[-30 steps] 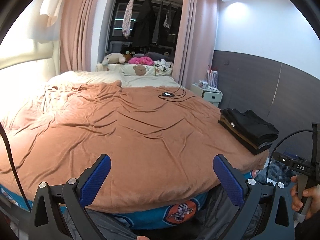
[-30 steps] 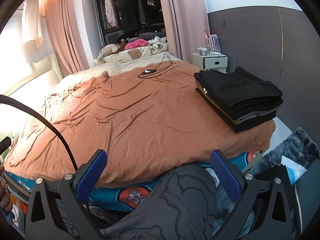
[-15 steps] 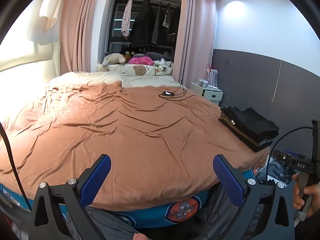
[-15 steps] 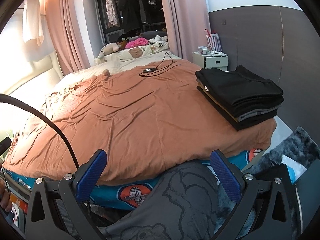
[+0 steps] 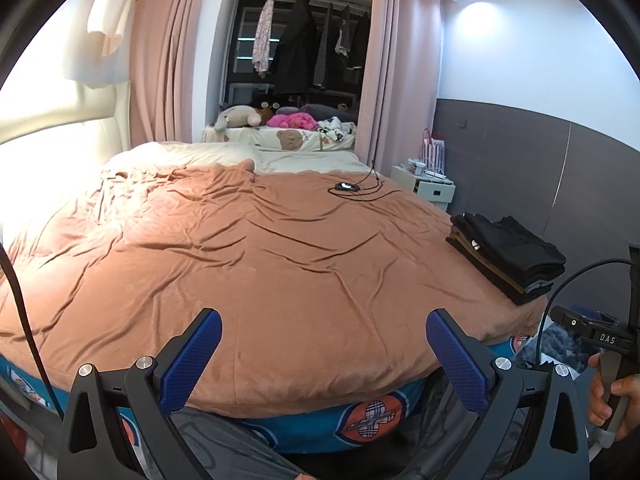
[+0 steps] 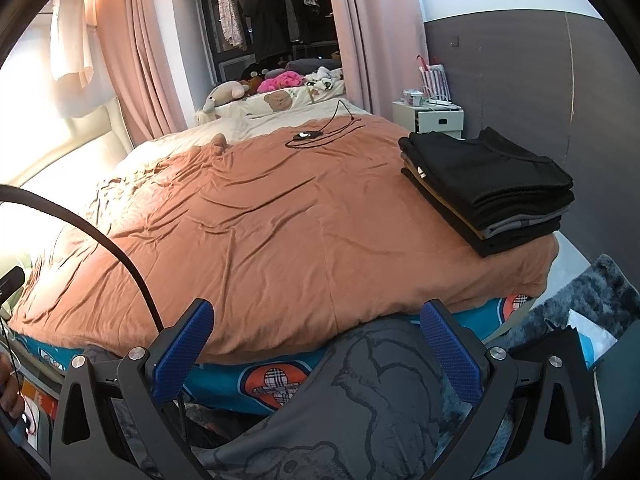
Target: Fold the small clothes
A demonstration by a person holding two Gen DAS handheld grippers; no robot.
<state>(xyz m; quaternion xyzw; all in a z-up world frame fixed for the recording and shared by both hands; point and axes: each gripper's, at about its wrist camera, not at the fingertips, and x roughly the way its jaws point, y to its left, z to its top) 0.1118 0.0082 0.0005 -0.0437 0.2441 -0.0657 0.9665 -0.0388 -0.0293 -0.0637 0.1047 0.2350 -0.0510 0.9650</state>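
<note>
At the far left a pink curtain (image 5: pixel 160 60) hangs beside the pale headboard. The left gripper (image 5: pixel 323 354) hovers at the near edge of the bed, its blue-padded fingers (image 5: pixel 192 360) spread wide with nothing between them. The brown blanket (image 5: pixel 260 264) lies wrinkled and bare across the middle; no garment is spread on it for folding. A black cable (image 5: pixel 354 189) sits far across it. Further right, the right gripper (image 6: pixel 316 350) is likewise parted and empty, poised above a grey printed garment (image 6: pixel 360 400) that hangs below the near bed edge and looks like clothing the person is wearing, though I cannot be sure. At the right edge of the bed rests the stack of folded clothes (image 6: pixel 488 184), dark layers with one tan. Such cloth is likely light, soft and limp, sagging when lifted, so any next piece is best pinched at two corners or along a hem. A white nightstand (image 6: pixel 432 118) stands far right.
</note>
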